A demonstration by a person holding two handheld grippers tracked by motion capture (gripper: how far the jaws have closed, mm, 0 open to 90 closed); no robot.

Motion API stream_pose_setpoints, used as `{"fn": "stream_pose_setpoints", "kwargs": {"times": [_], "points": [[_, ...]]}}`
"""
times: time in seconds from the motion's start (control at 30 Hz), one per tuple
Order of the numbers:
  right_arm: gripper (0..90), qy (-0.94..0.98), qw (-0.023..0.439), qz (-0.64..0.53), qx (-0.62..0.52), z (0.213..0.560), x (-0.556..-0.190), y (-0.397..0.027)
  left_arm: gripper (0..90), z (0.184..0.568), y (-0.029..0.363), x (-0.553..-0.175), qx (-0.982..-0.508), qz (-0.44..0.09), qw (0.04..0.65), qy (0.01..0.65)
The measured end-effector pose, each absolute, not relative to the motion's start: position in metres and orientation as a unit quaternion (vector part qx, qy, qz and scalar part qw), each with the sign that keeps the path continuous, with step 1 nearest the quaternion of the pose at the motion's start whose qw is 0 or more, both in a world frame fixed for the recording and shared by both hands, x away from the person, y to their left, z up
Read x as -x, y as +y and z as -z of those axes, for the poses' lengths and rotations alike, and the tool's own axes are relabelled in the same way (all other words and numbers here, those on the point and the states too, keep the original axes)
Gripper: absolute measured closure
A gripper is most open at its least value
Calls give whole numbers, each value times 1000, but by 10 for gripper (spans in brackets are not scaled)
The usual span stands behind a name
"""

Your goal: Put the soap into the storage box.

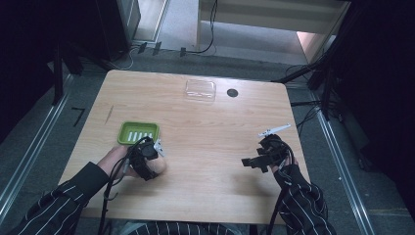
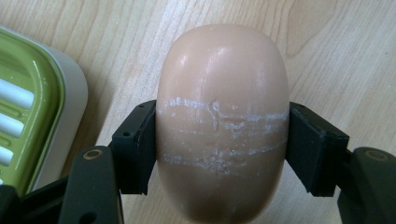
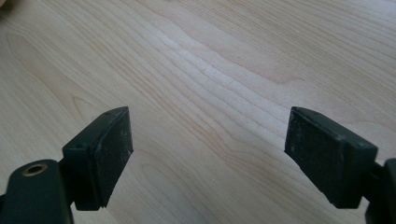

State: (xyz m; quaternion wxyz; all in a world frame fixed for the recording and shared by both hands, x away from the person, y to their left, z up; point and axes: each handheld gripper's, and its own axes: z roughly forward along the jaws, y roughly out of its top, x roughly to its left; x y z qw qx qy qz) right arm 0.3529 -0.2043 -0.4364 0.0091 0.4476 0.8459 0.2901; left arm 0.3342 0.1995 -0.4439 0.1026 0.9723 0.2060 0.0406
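1. Soap (image 2: pixel 222 126), nearest the left gripper's camera: a peach, rounded bar clamped at its middle between the two fingers (image 2: pixel 135 147) of the left gripper (image 2: pixel 222 149). Both pads press on its sides. Whitish scuff lines cross the bar at pad height.
2. Location of the soap: at the near left of the bench (image 1: pixel 205 127), just beside the green dish (image 1: pixel 139 132) and on its near side. Whether the bar rests on the wood or is raised off it cannot be told.
3. Dish: green, slotted insert with pale bars, seated in a grey outer rim. In the left gripper view it (image 2: pixel 32 107) lies to the left of the bar, close but not touching.
4. Right gripper (image 1: pixel 255 163): held by the right hand at the near right of the bench, well apart from the soap. Its fingers (image 3: pixel 100 154) stand wide with only bare wood between them.
5. Other items: a clear lidded box (image 1: pixel 200 90) and a small dark disc (image 1: pixel 232 92) at the far edge, both away from the work.
6. Step in hand, as judged: the grip on the soap is made, and transfer to the dish appears to be the work.
7. Next move calls for:
   - a lift high enough to clear the dish rim
   - a short carry toward the dish
   - lowering until the bar sits centred on the slats before the fingers part
8. Caution: the bar is smooth and rounded, so it may slip or twist in the pads
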Motion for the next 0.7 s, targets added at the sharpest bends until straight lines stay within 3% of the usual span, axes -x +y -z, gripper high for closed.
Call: {"fn": "stream_pose_setpoints", "kwargs": {"times": [0.7], "points": [[160, 847, 6, -286, -447, 437, -353, -203, 338, 436, 208, -338, -972, -52, 109, 202]]}}
